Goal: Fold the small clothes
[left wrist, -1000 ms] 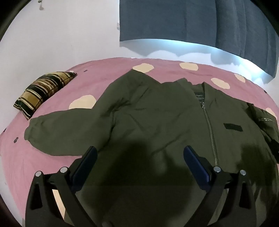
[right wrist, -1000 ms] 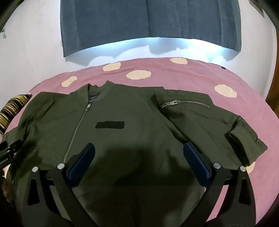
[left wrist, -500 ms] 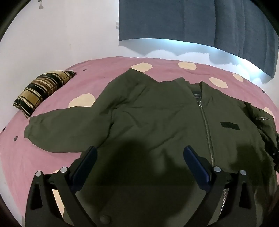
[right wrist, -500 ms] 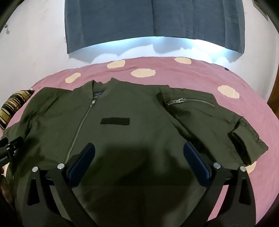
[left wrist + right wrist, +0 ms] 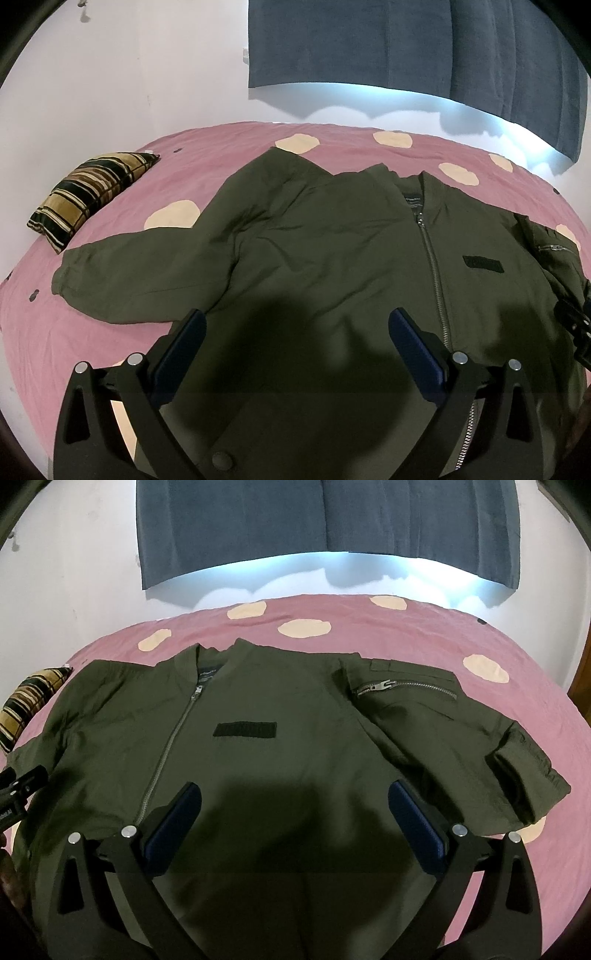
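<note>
Hovering over the near half of a green jacket (image 5: 332, 258), the left claw (image 5: 295, 332) has its jaws spread wide with nothing between them. The jacket lies zipped and front-up on a pink bed (image 5: 110, 332), not yet folded, so the task seems to be at its start. This view alone shows the left sleeve (image 5: 129, 273) stretched out flat toward a striped pillow (image 5: 88, 192); folding it in across the chest looks like a fair first move, which calls for pinching the cuff.

From the right wrist, the right claw (image 5: 295, 805) is likewise spread and empty above the hem. Only here does the right sleeve (image 5: 461, 738) show whole, with its zip pocket (image 5: 406, 686) and its cuff (image 5: 532, 771) doubled back, near the bed's edge.
</note>
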{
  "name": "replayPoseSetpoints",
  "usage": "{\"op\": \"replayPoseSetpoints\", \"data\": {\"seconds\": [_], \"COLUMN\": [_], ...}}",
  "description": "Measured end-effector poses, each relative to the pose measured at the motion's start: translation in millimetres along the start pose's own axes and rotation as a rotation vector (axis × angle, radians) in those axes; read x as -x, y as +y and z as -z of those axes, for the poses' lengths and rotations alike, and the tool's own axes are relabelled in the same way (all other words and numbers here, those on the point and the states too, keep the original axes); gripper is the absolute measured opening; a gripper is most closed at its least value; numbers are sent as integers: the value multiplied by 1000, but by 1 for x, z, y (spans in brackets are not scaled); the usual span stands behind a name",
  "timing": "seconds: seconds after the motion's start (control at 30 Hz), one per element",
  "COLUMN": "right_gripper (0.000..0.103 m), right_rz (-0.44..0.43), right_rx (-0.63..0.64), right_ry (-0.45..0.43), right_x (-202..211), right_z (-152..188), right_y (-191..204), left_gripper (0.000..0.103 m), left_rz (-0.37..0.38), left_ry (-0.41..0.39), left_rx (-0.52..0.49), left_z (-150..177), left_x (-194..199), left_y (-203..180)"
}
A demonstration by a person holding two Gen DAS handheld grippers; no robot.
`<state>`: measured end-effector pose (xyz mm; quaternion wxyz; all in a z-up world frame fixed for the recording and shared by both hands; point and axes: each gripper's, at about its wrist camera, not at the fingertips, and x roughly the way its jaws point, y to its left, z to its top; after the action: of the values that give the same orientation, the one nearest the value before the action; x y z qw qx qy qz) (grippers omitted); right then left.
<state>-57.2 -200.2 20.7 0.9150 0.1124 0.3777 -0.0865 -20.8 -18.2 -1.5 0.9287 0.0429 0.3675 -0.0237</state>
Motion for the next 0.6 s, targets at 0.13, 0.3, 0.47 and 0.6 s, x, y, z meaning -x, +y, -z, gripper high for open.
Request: {"op": "replayPoseSetpoints", "data": {"seconds": [0.13,0.3,0.47,0.6], "right_gripper": [101,101,101,101], "right_rz": [2,3,4,8], "right_rx": [2,3,3,2], "right_ry": [-1,2,-1,1], "right_x": [-2,-2,-2,-2], "right_z": [5,5,4,6], "right_y": [0,0,1,0], "left_gripper": [99,99,99,99], "left_rz": [3,7,7,10], "left_ry": [4,9,9,14], "left_rx": [-4,-13,-12,-12], "left_z": [-1,-1,0,0], "left_x": [0,0,0,0], "left_y": [2,1,1,2]}}
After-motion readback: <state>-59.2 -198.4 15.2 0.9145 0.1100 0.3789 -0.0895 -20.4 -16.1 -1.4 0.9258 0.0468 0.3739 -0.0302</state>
